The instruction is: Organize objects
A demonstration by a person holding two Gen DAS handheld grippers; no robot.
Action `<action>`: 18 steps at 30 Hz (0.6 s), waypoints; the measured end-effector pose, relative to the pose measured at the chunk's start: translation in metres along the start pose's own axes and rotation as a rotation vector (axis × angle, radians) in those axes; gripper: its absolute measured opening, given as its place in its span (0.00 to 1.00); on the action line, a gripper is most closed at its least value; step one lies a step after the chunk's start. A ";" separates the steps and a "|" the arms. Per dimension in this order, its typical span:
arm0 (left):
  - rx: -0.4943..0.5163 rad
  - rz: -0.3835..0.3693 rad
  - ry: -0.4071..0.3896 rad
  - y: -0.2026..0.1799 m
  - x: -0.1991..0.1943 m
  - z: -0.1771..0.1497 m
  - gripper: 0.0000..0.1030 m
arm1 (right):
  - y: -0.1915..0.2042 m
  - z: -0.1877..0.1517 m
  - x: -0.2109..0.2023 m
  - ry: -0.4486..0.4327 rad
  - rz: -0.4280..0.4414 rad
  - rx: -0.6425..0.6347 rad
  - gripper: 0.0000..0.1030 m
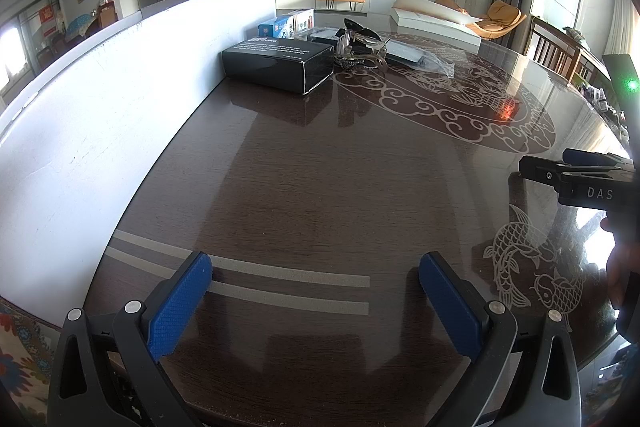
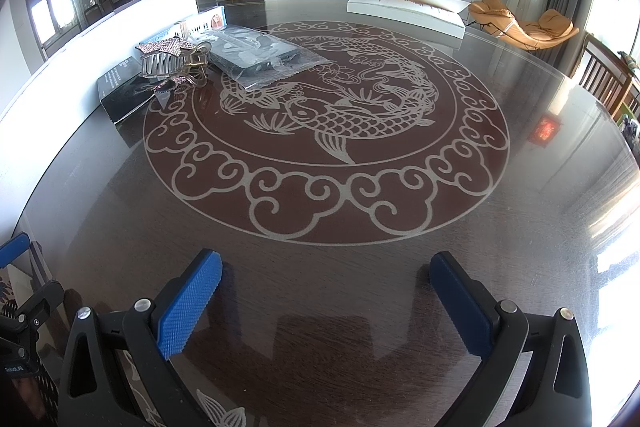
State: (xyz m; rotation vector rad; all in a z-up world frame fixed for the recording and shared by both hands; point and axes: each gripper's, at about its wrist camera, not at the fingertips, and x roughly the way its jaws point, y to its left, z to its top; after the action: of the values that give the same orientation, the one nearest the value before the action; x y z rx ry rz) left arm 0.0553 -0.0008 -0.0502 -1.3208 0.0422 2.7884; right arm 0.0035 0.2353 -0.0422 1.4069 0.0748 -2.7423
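Observation:
A black box (image 1: 280, 61) lies on the dark glass table (image 1: 320, 187) against a white board; it also shows in the right wrist view (image 2: 120, 91). Beside it sit a clear hair claw clip (image 1: 360, 47) with rhinestone pieces (image 2: 172, 57), a dark item in a plastic bag (image 2: 260, 61) and small blue-and-white boxes (image 1: 286, 25). My left gripper (image 1: 314, 273) is open and empty, low over the near table. My right gripper (image 2: 326, 269) is open and empty, also near the front edge; it appears side-on in the left wrist view (image 1: 580, 171).
A tall white board (image 1: 100, 115) walls the table's left side. A white flat box (image 2: 404, 9) lies at the far edge. Wooden chairs (image 2: 608, 79) stand at the right. A fish and cloud pattern (image 2: 326, 131) covers the table's middle.

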 end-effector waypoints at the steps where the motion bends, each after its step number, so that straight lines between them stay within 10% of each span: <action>1: 0.000 0.000 0.000 0.000 0.000 0.000 1.00 | 0.000 0.000 0.000 0.000 0.000 0.000 1.00; 18: -0.003 -0.001 0.057 0.000 0.003 0.007 1.00 | 0.000 0.000 0.000 0.000 0.000 0.001 1.00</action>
State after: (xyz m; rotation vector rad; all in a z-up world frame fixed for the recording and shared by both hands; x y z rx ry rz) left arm 0.0477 -0.0005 -0.0484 -1.4000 0.0398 2.7504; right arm 0.0035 0.2354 -0.0422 1.4072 0.0740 -2.7426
